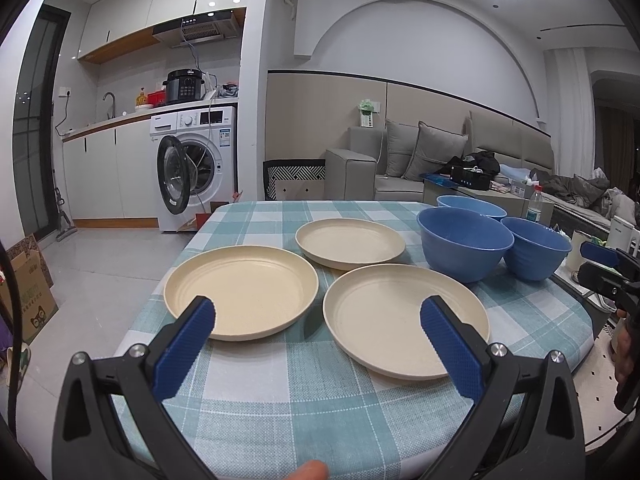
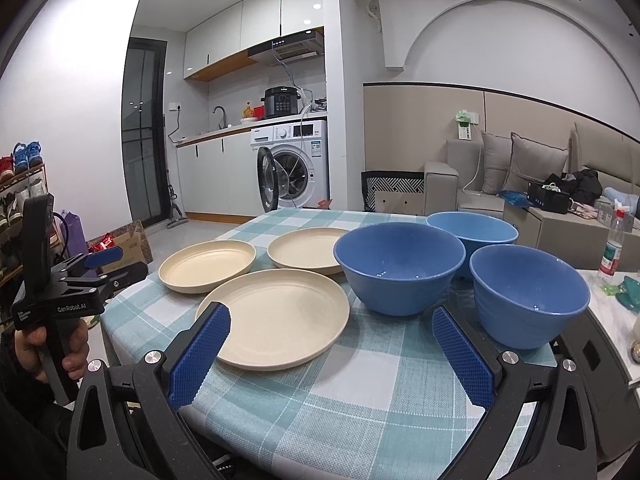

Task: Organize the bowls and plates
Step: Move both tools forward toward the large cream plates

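Three cream plates lie separately on the checked tablecloth: a left plate (image 1: 244,290), a far plate (image 1: 350,242) and a near right plate (image 1: 400,316). Three blue bowls stand to their right: a big middle bowl (image 1: 464,248), a far bowl (image 1: 472,206) and a right bowl (image 1: 534,252). My left gripper (image 1: 318,322) hovers open over the near edge, its fingers straddling the gap between the two near plates. My right gripper (image 2: 332,332) is open and empty in front of the near plate (image 2: 276,316) and the bowls (image 2: 400,268).
The table (image 1: 304,396) has a rounded near edge. A marble side table (image 2: 616,312) with a water bottle (image 2: 610,256) stands to the right. A sofa, a washing machine with its door open and kitchen cabinets lie beyond. Cardboard boxes sit on the floor at left.
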A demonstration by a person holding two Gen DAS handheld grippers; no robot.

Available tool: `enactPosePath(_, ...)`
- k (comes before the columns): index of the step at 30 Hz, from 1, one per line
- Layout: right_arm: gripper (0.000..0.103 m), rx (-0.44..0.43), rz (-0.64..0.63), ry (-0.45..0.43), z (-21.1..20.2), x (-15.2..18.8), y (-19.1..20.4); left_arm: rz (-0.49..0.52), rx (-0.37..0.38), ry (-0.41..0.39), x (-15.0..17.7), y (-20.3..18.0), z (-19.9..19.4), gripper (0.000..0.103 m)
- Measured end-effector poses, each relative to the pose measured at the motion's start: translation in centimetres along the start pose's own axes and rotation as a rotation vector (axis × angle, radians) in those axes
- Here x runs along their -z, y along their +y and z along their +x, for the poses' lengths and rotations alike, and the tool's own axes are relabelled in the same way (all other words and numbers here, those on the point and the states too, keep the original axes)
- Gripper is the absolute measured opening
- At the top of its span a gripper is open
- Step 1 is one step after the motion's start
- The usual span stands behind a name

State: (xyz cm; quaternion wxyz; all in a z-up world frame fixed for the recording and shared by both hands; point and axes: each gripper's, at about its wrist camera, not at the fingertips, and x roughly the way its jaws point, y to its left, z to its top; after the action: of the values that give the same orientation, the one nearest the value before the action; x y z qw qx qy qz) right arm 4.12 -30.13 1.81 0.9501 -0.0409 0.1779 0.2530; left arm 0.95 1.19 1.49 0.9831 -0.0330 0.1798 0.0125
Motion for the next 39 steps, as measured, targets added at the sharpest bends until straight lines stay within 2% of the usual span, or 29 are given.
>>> enactPosePath(7,0.103,-0.018,-0.014,0.0,0.6,-1.3,0.1,-0.018,0.01,-0.004,-1.0,0.5,0.4,0.103)
enactPosePath(13,0.103,-0.02,-0.015,-0.008,1.1,-2.8,-0.3,-0.023,-0.019,-0.014,-1.9,1.3,1.0,0.103)
enactPosePath(17,0.103,-0.018,-0.023,-0.014,1.6,-4.0,-0.6,-0.032,0.007,-0.011,-2.6,1.7,1.6,0.103)
enactPosePath(26,0.103,-0.029,-0.04,0.007,3.4,-6.4,-0.9,-0.015,-0.011,0.026,-3.9,1.8,3.6,0.103)
enactPosePath(33,0.103,-0.038,-0.058,0.018,4.5,-8.2,-1.1,0.021,-0.045,0.022,-5.2,1.8,4.5,0.103)
enactPosePath(39,0.103,-0.06,-0.072,0.031,5.6,-9.9,-1.3,0.015,-0.033,0.009,-6.6,2.1,4.9,0.103)
